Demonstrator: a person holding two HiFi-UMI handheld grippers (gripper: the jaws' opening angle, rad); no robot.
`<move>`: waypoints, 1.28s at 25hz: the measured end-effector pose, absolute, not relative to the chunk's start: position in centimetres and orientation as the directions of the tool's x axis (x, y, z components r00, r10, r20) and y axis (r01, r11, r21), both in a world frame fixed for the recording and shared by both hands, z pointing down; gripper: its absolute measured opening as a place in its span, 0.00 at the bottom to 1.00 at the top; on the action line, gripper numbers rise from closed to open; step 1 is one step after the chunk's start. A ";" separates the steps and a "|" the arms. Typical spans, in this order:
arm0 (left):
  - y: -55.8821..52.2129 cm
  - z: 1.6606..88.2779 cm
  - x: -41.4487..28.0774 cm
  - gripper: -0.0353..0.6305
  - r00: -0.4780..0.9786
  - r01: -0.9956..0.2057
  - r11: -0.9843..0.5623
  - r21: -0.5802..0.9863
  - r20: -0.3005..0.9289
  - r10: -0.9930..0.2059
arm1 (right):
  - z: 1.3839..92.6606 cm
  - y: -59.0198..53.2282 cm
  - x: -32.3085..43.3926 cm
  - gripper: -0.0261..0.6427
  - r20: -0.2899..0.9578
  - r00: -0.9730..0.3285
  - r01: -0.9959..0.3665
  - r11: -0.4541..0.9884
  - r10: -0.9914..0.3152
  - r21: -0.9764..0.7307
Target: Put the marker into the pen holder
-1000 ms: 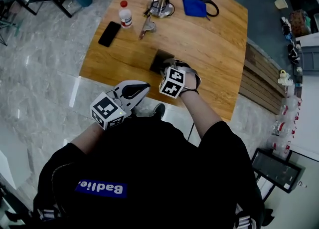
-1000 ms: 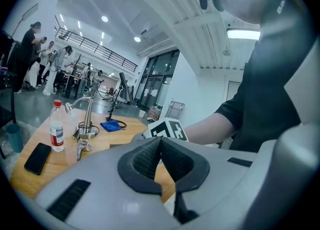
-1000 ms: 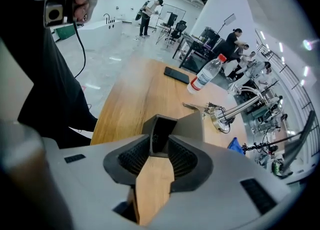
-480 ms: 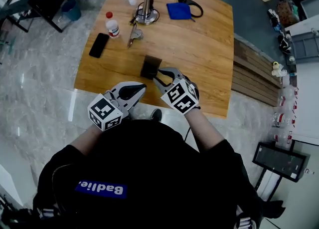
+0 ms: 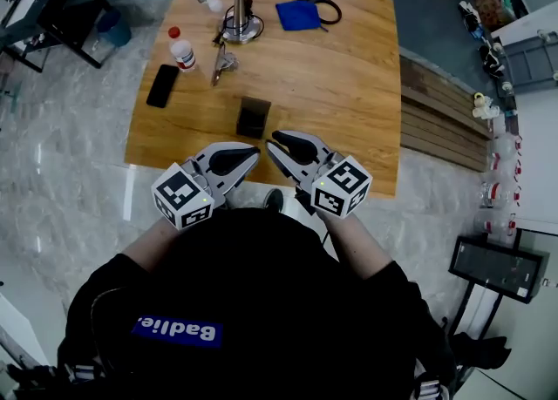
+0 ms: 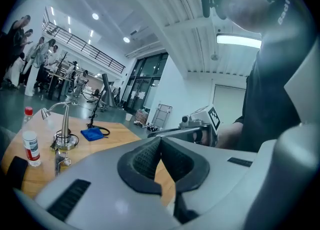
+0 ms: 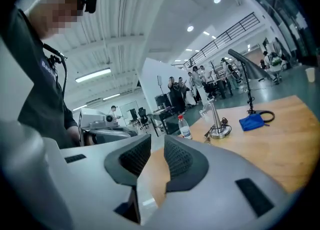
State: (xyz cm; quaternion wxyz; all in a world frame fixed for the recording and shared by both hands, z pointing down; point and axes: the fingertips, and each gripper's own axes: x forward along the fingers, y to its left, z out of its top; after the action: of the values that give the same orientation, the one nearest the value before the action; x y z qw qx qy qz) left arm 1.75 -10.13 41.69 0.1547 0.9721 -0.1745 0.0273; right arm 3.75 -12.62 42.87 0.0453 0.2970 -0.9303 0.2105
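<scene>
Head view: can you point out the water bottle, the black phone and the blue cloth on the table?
water bottle (image 5: 182, 52), head view, on its label.
black phone (image 5: 162, 86), head view, middle of its dark face.
blue cloth (image 5: 298, 15), head view, centre of the fabric.

Left gripper (image 5: 254, 152) closed; right gripper (image 5: 272, 138) empty, closing

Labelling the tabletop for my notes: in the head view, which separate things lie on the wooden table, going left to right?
Black phone → water bottle → pen holder → blue cloth.
</scene>
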 end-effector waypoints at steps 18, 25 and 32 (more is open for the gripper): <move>-9.2 42.0 2.3 0.07 0.941 -0.340 -0.899 0.275 0.107 -0.323 | 42.3 -9.5 3.4 0.05 0.025 -0.860 -0.465 0.763 -0.509 -0.450; -9.1 42.2 1.9 0.07 0.937 -0.350 -0.895 0.277 0.114 -0.331 | 42.3 -9.3 3.0 0.05 0.024 -0.867 -0.454 0.768 -0.498 -0.451; -9.0 42.5 1.5 0.07 0.934 -0.356 -0.892 0.279 0.118 -0.336 | 42.5 -9.2 2.6 0.05 0.028 -0.872 -0.449 0.774 -0.490 -0.447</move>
State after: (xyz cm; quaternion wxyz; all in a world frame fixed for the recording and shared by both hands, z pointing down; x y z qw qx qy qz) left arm 1.55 -9.04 42.54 0.1498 0.9720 -0.1782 0.0332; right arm 2.59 -9.22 42.48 -0.0449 0.2495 -0.9406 0.2259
